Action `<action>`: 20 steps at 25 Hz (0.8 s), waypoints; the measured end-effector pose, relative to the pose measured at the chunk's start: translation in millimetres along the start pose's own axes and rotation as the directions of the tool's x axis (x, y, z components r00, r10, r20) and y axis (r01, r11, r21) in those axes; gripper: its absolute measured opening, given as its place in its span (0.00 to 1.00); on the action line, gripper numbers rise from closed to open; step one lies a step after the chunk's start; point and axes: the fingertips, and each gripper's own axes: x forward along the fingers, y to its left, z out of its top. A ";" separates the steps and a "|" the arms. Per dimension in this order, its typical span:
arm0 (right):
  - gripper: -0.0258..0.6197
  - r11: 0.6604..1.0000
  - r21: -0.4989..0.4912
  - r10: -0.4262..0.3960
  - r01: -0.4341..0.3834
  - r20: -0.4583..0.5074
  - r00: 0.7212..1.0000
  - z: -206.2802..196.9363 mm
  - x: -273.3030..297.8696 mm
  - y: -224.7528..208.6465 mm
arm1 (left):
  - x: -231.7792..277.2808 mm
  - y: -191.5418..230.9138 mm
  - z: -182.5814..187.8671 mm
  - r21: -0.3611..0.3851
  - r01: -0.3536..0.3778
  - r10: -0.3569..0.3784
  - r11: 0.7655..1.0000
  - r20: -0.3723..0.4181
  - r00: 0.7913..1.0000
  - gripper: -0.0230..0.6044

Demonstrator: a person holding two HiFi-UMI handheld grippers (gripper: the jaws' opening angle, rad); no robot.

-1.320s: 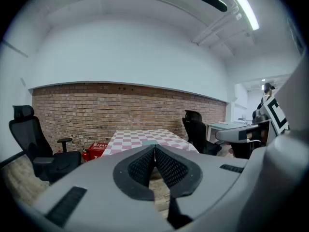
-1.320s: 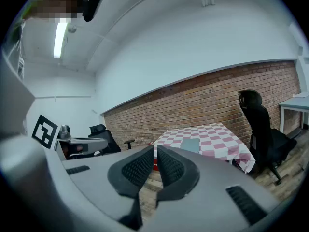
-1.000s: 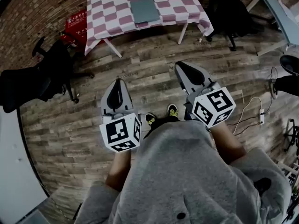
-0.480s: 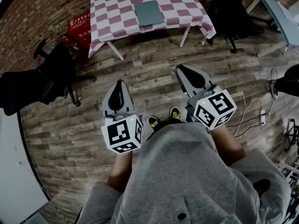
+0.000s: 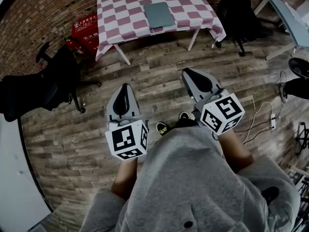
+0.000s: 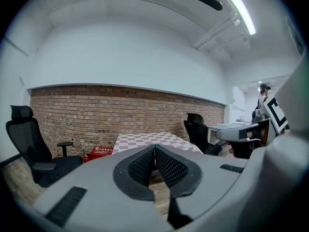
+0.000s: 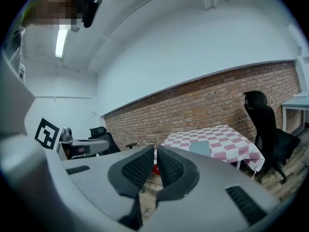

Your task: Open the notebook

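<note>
A closed grey-green notebook (image 5: 159, 14) lies flat on a table with a pink-and-white checked cloth (image 5: 120, 8) at the far end of the room. It also shows small in the right gripper view, notebook (image 7: 199, 148) on the cloth. My left gripper (image 5: 124, 87) and right gripper (image 5: 186, 72) are held out over the wooden floor, well short of the table. Both point at it. The left gripper (image 6: 154, 148) has its jaws pressed together with nothing between them. The right gripper (image 7: 155, 149) is shut and empty too.
Black office chairs (image 5: 48, 83) stand at the left, and a red crate (image 5: 86, 28) sits beside the table's left leg. Another black chair (image 5: 239, 8) and a grey desk (image 5: 289, 13) are at the right. Cables and a power strip (image 5: 270, 122) lie on the floor at the right.
The table with the notebook has drawn nearer and lower in the head view as the person walks toward it. Both grippers stay shut and keep their pose.
</note>
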 end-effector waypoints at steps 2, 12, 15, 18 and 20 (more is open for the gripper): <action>0.09 1.000 -0.001 -0.003 0.003 0.005 1.000 0.7 1.9 3.8 | -1.3 3.0 0.0 0.004 0.006 -0.006 1.000 0.001 1.000 0.06; 0.10 0.999 -0.033 -0.013 0.013 0.010 1.000 4.9 10.0 22.7 | -8.9 15.4 1.7 -0.009 0.032 -0.032 0.999 0.013 0.999 0.05; 0.09 0.999 -0.043 -0.020 0.021 0.013 1.000 6.3 9.1 24.8 | -9.8 16.9 2.4 -0.015 0.041 -0.040 0.999 0.023 0.999 0.06; 0.09 0.998 -0.052 -0.029 0.029 0.014 0.999 4.4 7.4 24.7 | -9.6 16.5 2.1 -0.016 0.051 -0.050 0.999 0.032 0.998 0.06; 0.10 0.998 -0.053 -0.031 0.032 0.019 0.999 4.1 7.8 23.5 | -8.2 16.6 2.1 -0.017 0.056 -0.055 0.998 0.037 0.998 0.06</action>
